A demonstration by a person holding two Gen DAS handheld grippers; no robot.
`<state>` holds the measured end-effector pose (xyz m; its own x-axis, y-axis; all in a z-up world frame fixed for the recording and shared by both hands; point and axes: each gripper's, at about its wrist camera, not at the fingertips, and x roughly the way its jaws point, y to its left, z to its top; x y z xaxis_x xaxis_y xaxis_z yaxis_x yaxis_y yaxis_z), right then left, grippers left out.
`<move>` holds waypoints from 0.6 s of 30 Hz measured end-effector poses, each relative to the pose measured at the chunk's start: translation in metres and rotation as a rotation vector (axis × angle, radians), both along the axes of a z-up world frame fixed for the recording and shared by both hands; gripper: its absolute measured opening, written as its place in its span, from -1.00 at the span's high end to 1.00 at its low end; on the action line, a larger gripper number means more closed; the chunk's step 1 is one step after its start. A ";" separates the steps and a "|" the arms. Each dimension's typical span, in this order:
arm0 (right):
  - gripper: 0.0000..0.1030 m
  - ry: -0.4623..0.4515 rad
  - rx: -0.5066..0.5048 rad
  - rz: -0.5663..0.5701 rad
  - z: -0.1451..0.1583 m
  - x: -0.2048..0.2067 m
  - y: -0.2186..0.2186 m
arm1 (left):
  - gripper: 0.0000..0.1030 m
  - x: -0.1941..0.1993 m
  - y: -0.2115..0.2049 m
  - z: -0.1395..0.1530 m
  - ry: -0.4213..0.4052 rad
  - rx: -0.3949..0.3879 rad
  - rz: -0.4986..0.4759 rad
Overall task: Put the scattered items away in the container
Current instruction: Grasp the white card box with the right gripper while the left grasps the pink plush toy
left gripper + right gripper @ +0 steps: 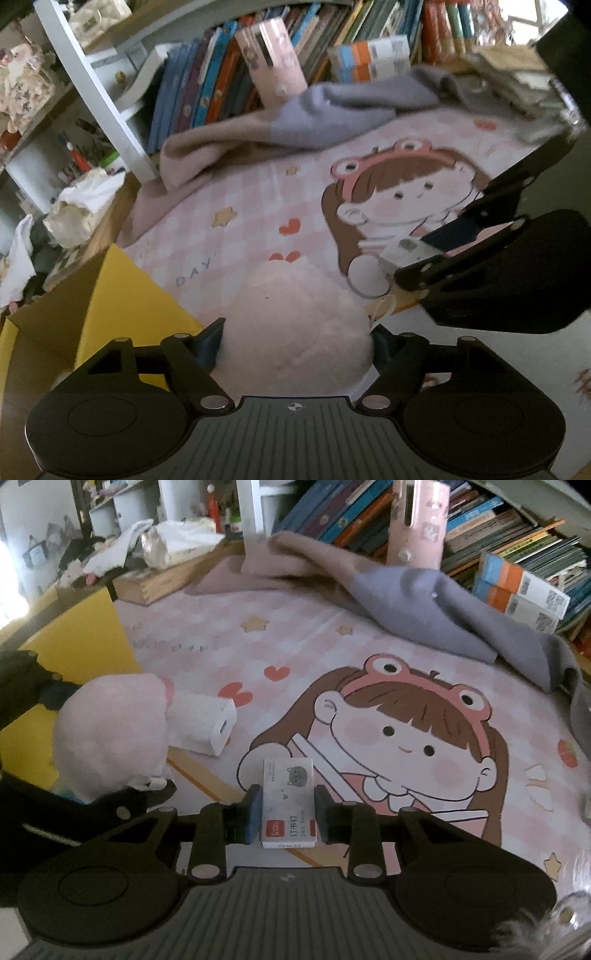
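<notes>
On pink cartoon mat (258, 638): left gripper (295, 347) pinching pink plush ball (291, 325) at its sides, yellow box (122, 295) just beside. Looks soft, light, squashy, so mid-body squeeze seems fine. Right gripper (288, 812) clamped on staple box (289, 801) by long edges; stiff card, probably slick. White charger (207, 723) lies loose on mat.

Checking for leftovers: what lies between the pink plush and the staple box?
In the right wrist view, a white charger lies on the mat between pink plush and staple box.
</notes>
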<state>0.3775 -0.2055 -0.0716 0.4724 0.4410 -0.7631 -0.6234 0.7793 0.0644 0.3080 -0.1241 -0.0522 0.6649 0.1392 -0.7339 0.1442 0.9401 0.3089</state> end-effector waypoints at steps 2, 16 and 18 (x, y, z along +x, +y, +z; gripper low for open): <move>0.45 -0.007 0.017 -0.013 0.006 -0.003 -0.003 | -0.49 -0.005 -0.004 0.006 -0.018 -0.010 -0.011; 0.45 -0.090 0.078 -0.067 0.045 -0.039 -0.032 | -0.49 -0.045 -0.014 0.042 -0.069 -0.118 -0.048; 0.45 -0.087 0.073 -0.092 0.047 -0.043 -0.040 | -0.49 -0.052 -0.014 0.048 -0.083 -0.142 -0.052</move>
<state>0.3348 -0.2453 -0.0242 0.5765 0.4456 -0.6849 -0.5553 0.8286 0.0717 0.2564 -0.1385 -0.0045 0.7278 0.0017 -0.6858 0.1732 0.9671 0.1863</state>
